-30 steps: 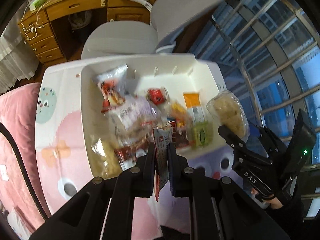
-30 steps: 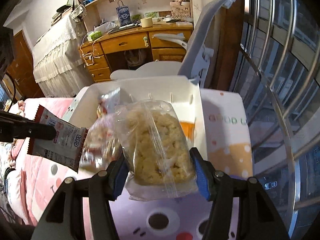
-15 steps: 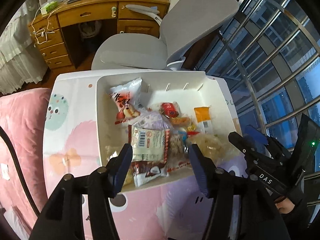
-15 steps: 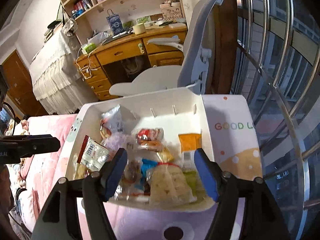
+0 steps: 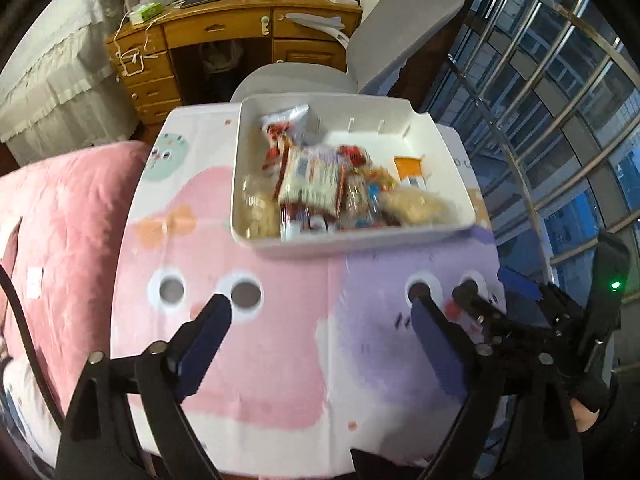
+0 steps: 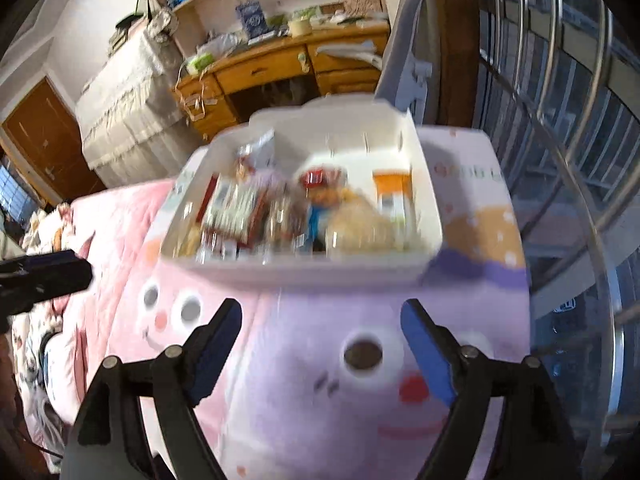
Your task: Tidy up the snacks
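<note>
A white bin stands at the far side of a pastel cartoon-printed table. It holds several snack packets, among them a red and white packet, a clear bag of pale puffed snack and an orange packet. My left gripper is open and empty, well short of the bin. My right gripper is open and empty too; it shows at the right of the left wrist view.
A grey office chair stands just behind the table, with a wooden desk beyond it. A pink quilt lies to the left. A railing and windows run along the right.
A second ago each gripper held a snack over the bin. Both opened and dropped the packets in. Both grippers have since pulled back from the bin toward the table's near side.
</note>
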{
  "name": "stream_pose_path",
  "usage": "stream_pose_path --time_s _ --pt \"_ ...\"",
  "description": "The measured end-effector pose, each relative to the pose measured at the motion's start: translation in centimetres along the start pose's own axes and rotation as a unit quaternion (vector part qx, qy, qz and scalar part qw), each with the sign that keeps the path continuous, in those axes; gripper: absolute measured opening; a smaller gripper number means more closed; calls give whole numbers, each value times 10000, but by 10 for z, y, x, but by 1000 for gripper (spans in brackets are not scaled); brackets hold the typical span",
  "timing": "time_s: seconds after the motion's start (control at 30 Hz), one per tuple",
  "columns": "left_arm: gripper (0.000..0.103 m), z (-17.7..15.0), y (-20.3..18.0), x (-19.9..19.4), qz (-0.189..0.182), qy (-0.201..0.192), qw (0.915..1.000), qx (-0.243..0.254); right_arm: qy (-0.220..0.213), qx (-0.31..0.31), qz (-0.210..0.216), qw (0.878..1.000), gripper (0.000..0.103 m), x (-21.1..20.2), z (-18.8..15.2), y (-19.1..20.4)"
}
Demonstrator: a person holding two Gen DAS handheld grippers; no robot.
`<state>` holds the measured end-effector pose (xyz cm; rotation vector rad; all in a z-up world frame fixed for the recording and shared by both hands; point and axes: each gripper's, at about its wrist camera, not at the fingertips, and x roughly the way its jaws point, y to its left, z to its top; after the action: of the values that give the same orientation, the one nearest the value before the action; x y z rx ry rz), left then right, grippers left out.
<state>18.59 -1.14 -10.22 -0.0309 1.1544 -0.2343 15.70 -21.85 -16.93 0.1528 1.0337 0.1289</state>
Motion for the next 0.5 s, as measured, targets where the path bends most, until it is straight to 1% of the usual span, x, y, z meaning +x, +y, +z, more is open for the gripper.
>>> stream_pose_path --time_s 0.07,0.13,0.2,0.3,0.33,0.4,0.5 --pt "92 -17 1 -6 57 31 9999 -107 120 26 55 9999 99 -7 -17 0" --pt "92 -33 3 -11 135 93 9996 -243 281 91 81 9995 102 -15 -37 -2" --pt "92 -48 5 -15 183 137 9994 -266 460 290 91 9985 103 -25 -54 -6" --pt "92 -65 7 -25 80 186 9993 -326 752 826 375 9930 103 -40 -75 -13" --pt "93 -68 8 -28 40 194 9992 -346 819 939 410 9914 103 -45 -80 -13" --pt "97 -73 8 -39 -90 136 9994 -318 887 1020 345 9902 103 -60 -89 -9" --pt "98 -79 8 -57 -157 -14 9997 -159 723 854 218 9935 103 -84 -90 5"
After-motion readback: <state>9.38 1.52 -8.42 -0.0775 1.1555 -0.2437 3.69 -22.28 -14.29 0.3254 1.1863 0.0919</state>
